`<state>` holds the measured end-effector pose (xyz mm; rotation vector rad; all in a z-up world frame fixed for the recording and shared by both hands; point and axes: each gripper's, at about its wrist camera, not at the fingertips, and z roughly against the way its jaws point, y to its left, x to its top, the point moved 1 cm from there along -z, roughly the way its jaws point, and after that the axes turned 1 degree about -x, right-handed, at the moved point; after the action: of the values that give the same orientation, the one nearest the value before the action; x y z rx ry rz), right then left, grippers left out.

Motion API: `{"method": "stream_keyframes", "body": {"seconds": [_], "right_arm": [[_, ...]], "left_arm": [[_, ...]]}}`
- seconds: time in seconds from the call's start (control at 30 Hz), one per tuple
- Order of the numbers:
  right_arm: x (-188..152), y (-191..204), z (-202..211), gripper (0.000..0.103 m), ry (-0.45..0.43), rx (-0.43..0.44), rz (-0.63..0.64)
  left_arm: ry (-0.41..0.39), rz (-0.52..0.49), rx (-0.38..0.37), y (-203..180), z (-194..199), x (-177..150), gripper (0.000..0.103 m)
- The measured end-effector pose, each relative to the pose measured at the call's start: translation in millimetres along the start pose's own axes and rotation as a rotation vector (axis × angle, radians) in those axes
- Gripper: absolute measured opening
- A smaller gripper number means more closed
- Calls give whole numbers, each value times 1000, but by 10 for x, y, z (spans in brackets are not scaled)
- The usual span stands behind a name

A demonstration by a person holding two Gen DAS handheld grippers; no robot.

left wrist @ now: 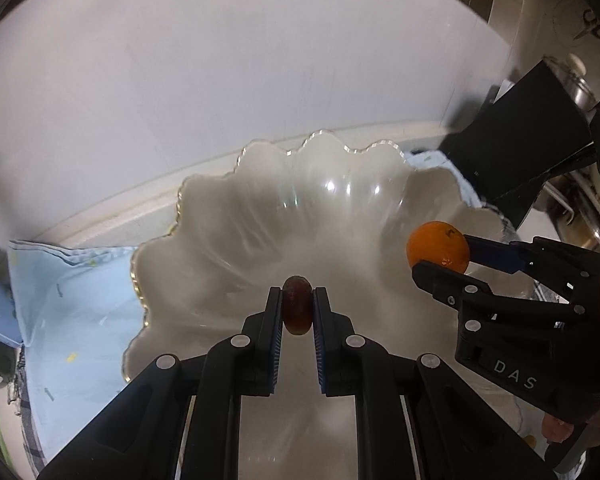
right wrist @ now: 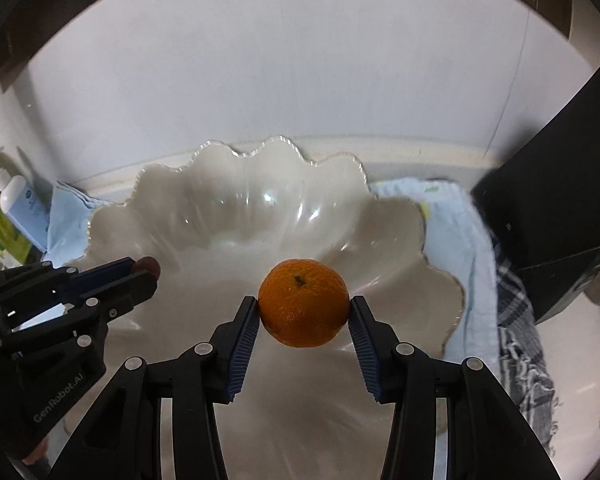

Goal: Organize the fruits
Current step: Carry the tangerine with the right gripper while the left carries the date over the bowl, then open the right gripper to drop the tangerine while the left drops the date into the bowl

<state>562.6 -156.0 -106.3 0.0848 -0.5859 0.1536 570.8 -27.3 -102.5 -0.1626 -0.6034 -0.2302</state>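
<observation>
A white scalloped bowl [left wrist: 228, 216] with a thin gold rim sits on a light blue cloth; it also shows in the right wrist view [right wrist: 228, 216]. My left gripper [left wrist: 297, 300] is shut on a small dark red fruit [left wrist: 297, 310] and holds it above the bowl's inside. It shows at the left in the right wrist view [right wrist: 146, 272]. My right gripper [right wrist: 304, 308] is shut on an orange [right wrist: 304, 304] above the bowl. In the left wrist view it [left wrist: 440, 258] holds the orange [left wrist: 438, 246] over the bowl's right rim.
The light blue cloth [left wrist: 72, 288] lies under the bowl, against a white wall. A black box [right wrist: 556, 208] stands at the right, with a checked cloth [right wrist: 516, 320] below it. A pump bottle [right wrist: 16, 200] stands at the left.
</observation>
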Motion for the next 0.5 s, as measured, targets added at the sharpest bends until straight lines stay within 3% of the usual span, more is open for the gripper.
{"method": "stream_keyframes", "body": {"seconds": [0.17, 0.27, 0.37, 0.5], "right_arm": [[23, -7, -126, 48, 41, 9, -1], [44, -12, -160, 49, 50, 12, 1], [68, -33, -115, 63, 25, -7, -4], [76, -85, 35, 63, -9, -24, -16]], "left_arm": [[36, 1, 4, 14, -109, 13, 18], [45, 7, 2, 24, -136, 23, 40], [37, 11, 16, 38, -89, 21, 48], [30, 12, 46, 52, 20, 11, 60]]}}
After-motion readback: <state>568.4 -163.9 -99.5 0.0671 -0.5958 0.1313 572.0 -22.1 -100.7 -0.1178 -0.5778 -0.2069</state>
